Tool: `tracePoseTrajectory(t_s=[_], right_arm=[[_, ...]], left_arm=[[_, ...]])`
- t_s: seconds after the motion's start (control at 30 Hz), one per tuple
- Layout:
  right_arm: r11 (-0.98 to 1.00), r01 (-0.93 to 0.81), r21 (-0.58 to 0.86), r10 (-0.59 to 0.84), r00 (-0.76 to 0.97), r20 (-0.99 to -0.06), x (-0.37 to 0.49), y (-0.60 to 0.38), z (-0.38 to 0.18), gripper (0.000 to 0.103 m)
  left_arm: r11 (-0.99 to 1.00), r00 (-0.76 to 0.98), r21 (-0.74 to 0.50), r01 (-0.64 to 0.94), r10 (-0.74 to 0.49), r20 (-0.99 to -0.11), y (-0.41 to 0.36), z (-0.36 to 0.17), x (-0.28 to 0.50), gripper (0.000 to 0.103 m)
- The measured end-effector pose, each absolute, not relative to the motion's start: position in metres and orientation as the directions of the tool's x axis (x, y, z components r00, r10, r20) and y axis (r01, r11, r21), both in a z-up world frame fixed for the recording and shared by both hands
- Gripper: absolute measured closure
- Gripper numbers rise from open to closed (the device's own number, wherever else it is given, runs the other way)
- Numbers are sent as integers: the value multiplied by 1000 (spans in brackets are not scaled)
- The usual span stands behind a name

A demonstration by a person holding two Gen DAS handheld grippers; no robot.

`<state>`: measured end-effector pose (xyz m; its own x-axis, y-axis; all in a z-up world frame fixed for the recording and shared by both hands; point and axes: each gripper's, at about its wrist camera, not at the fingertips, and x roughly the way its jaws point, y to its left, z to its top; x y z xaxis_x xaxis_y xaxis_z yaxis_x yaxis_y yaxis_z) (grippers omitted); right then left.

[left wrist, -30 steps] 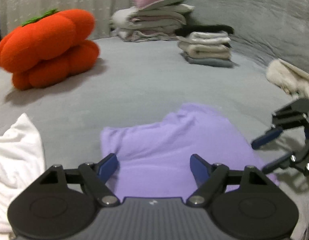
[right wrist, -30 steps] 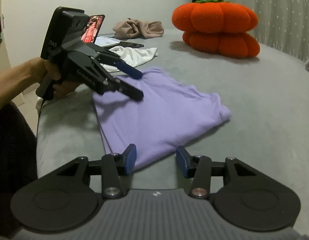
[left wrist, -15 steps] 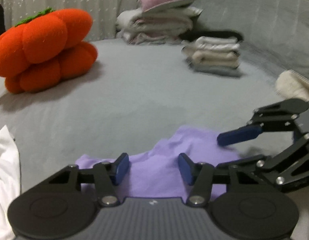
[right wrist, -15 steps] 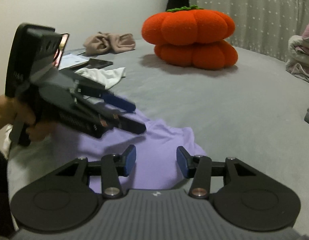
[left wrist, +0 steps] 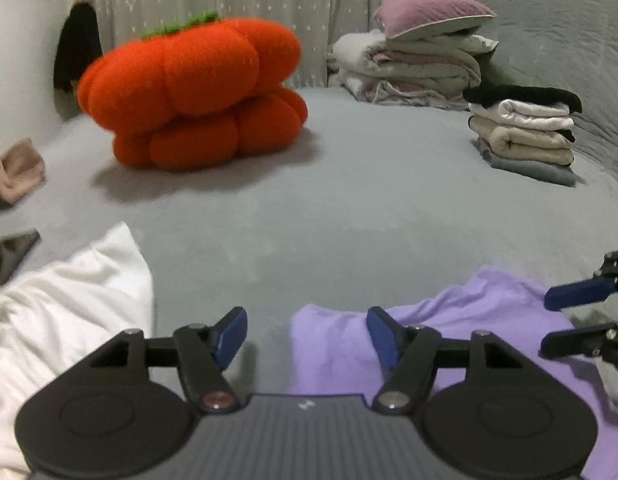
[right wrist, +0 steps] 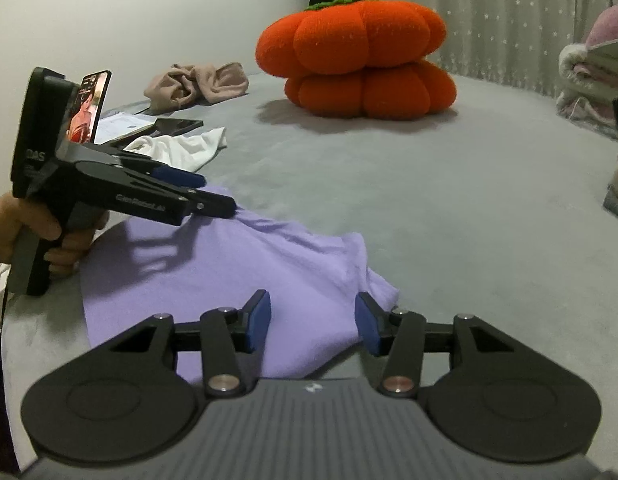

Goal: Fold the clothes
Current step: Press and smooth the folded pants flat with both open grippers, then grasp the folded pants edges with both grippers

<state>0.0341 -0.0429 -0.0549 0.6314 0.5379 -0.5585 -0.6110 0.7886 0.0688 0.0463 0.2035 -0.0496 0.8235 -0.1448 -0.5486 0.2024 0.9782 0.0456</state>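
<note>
Lying partly folded on the grey bed (right wrist: 449,208), the purple shirt (right wrist: 245,280) is spreading across the near edge, its far corner bunched and its lower corner drooping toward the right claw (right wrist: 313,322). That right claw is hovering just above the shirt's near hem with its blue pads wide apart and gripping nothing. The left claw (left wrist: 303,332) is hanging low over the bed too, its pads spread, with the shirt's left edge sitting between them and under the right-hand pad, though I cannot tell whether anything is touching. From the right wrist view, a hand (right wrist: 33,232) is wrapping the left tool's grip, and its tips are pointing at the shirt's far top corner, apparently just meeting the cloth there. A white garment (left wrist: 57,320) is lying crumpled just beside the shirt on the left, with a gap of bare bed between them. Farther back, an orange pumpkin cushion (left wrist: 197,96) is sitting well apart from the work. A stack of folded clothes (left wrist: 525,136) is resting at the far right, and behind it a taller pile of bedding is carrying a pink pillow (left wrist: 429,14). A beige garment (right wrist: 197,86) is lying rumpled near the wall, close to a dark phone (right wrist: 177,125) and some papers.
</note>
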Motion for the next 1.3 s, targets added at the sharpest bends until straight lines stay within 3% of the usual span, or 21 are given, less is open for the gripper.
tracePoseTrajectory(t_s=[0.2,0.33,0.47,0.6,0.67,1.03,1.3], right_arm=[[760,-639,116,595,614,-518,25,-36,-42,47],[740,-659,134,615,583,-531,19,-27,-47,44],[721,-691,57,592,571,-569,9,-23,-60,42],[705,-709,-26,573,590,-569,-8,-30,-65,36],[712,-702,-35,562,598,-571,-13,-40,-65,31],[783,-618,-72,444,637,-630,-20,-76,-56,26],[838,-527,142,474,574,-668,-6,-86,-43,18]], left_arm=[[950,836,35,310,-254,-487,202,-34,15,27],[913,802,70,402,-315,-508,190,-43,4,27],[904,779,138,404,-261,-570,186,-64,2,24],[919,779,111,377,-250,-575,196,-65,-3,17],[927,772,96,361,-240,-588,203,-65,-5,15],[936,713,167,310,-113,-692,199,-46,-18,8],[909,671,227,349,-73,-738,182,-32,-25,4]])
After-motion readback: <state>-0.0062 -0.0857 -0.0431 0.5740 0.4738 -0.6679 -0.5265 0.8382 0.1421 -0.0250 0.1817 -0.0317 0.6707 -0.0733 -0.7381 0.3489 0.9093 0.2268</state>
